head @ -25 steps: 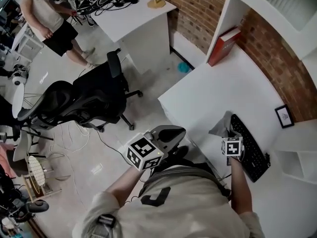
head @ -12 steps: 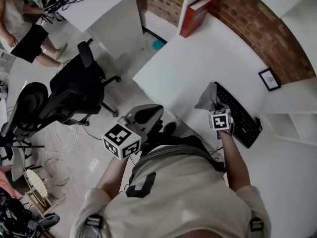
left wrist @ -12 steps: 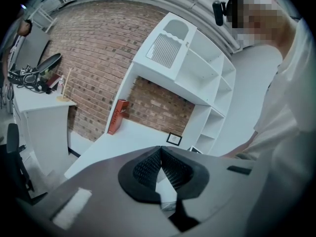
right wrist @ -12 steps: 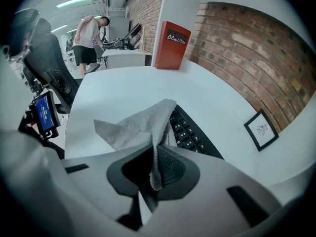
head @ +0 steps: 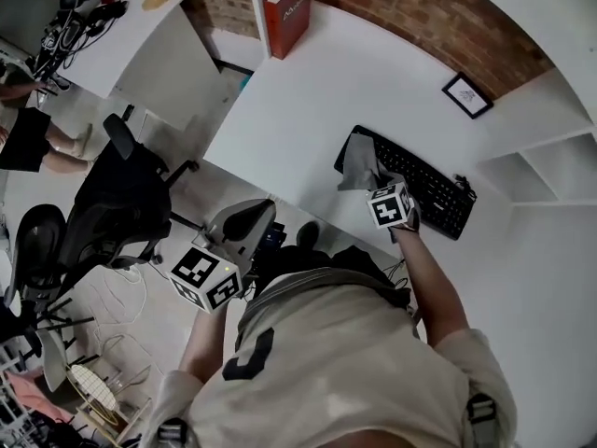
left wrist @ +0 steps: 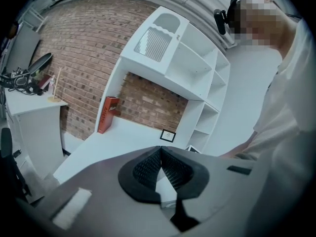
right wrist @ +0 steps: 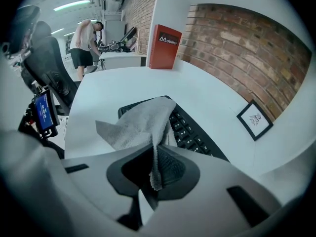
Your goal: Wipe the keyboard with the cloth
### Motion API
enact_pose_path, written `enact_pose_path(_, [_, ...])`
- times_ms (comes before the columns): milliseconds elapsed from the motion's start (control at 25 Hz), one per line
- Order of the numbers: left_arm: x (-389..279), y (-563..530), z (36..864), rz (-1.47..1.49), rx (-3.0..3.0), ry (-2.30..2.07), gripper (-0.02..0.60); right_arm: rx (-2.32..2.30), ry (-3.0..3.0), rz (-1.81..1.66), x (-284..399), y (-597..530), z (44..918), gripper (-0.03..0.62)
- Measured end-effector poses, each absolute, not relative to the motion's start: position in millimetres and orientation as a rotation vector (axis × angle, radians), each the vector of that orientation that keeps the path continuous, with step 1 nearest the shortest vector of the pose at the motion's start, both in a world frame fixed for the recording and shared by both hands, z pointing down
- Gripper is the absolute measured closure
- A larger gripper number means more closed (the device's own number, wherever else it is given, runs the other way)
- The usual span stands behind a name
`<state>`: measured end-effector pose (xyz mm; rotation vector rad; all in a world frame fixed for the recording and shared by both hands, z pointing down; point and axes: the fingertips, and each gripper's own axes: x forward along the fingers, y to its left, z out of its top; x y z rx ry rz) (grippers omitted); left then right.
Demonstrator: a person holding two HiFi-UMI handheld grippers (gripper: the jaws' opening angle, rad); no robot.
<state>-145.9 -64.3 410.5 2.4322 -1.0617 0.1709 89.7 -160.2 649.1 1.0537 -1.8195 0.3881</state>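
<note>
Presently the right gripper (right wrist: 154,154) is clamped on a fold of the grey cloth (right wrist: 134,123), which hangs over the left end of the black keyboard (head: 424,189) on the white desk (head: 298,110), evidently positioned to drag across the keys, while the left gripper (left wrist: 160,152), closed and empty, is held clear of the desk.

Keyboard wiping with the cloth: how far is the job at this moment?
Done: the right gripper is shut on the grey cloth. In hand: the cloth hangs over one end of the keyboard. Left: wiping the rest of it. The left gripper is shut, empty.
</note>
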Motion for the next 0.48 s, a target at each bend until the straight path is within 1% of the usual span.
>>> enact_pose_path(240, [-101.8, -56.3, 401.9, 0.208, 2.455, -1.096, 0.577, 1.017, -1.848, 0.388, 119.9, -147.7, 653.4, 0.58])
enact_pose_path(480, [-108.8, -58.2, 382.9, 0.188, 2.422, -1.22, 0.577, 1.007, -1.881, 0.409, 134.8, -143.2, 649.4, 0.58])
